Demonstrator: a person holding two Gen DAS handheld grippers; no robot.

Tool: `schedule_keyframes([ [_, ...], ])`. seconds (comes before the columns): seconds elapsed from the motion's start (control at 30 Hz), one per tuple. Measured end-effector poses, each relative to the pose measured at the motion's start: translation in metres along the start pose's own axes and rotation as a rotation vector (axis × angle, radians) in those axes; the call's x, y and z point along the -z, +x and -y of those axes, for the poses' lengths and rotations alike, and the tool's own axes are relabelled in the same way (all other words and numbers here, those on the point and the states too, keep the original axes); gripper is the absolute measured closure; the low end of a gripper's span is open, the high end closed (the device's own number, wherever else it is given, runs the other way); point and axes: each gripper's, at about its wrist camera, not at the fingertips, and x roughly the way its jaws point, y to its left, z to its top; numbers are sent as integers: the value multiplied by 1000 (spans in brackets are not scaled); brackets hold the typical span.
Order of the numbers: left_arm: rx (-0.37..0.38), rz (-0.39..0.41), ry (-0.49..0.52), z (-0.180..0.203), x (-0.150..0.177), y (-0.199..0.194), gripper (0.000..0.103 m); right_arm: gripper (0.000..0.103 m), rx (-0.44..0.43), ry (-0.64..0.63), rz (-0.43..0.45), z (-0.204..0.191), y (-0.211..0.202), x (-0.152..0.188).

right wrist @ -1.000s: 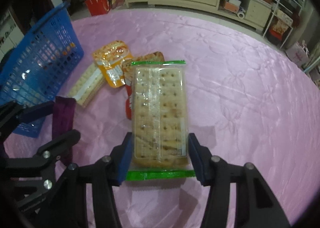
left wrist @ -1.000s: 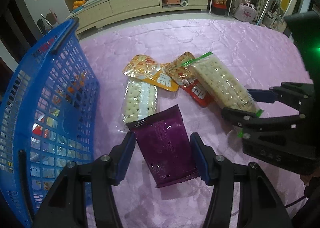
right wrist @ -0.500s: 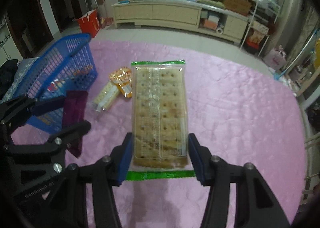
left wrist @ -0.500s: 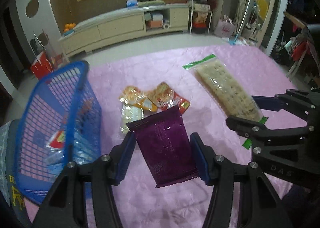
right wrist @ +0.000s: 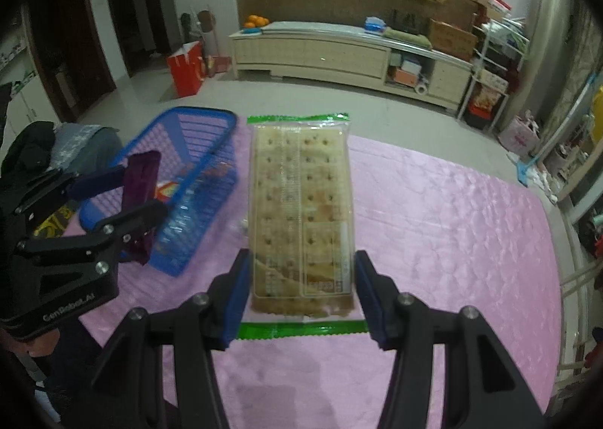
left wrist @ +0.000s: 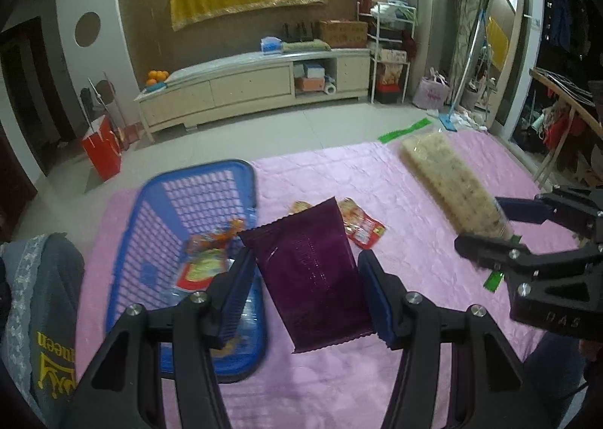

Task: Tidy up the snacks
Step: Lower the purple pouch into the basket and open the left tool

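My left gripper (left wrist: 307, 286) is shut on a purple snack packet (left wrist: 309, 270), held in the air above the pink cloth. The right gripper (right wrist: 301, 287) is shut on a clear cracker pack with green ends (right wrist: 301, 218), also lifted. Each view shows the other gripper: the right one (left wrist: 490, 223) with the cracker pack (left wrist: 448, 184), the left one (right wrist: 124, 199) with the purple packet (right wrist: 139, 180). A blue basket (left wrist: 150, 210) lies to the left with several snacks inside. A red and orange snack bag (left wrist: 361, 227) stays on the cloth, partly hidden by the purple packet.
A pink quilted cloth (left wrist: 377, 173) covers the table. A grey garment with yellow print (left wrist: 45, 316) lies at the left edge beside the basket. Beyond the table are a tiled floor, a low cream cabinet (left wrist: 252, 86) and a red paper bag (left wrist: 101, 158).
Both grippers have risen with their packets, so the table and basket look farther below. The loose snacks on the cloth have shrunk in view and more of the room shows.
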Motion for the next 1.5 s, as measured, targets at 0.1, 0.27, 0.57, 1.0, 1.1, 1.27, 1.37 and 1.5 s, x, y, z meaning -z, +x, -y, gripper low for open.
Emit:
schedule_keyframes([
  [0.1,-16,9,8,-18,-2,-8,49,45,-27,-7,11,-20,0,-11],
  [0.27,-22,-1,-13,-60,-5,-12,49,45,-84,-3,30,-47,8,-27],
  [0.57,-5,-50,-72,-112,-6,6,49,45,-136,-36,-15,-86,45,-51],
  [1.0,33,-103,-78,-135,-10,63,46,45,-94,-11,-91,-79,85,-65],
  [1.1,28,-109,-89,-136,-11,70,34,45,-89,-11,-95,-78,86,-65],
  [1.27,0,-113,-67,-133,-10,60,32,45,-98,-5,-90,-76,82,-68],
  [1.37,-14,-101,-70,-136,-8,48,31,45,-113,-8,-79,-82,77,-72],
  [1.5,-21,-81,-102,-148,-2,29,29,45,-127,-36,-73,-95,74,-77],
])
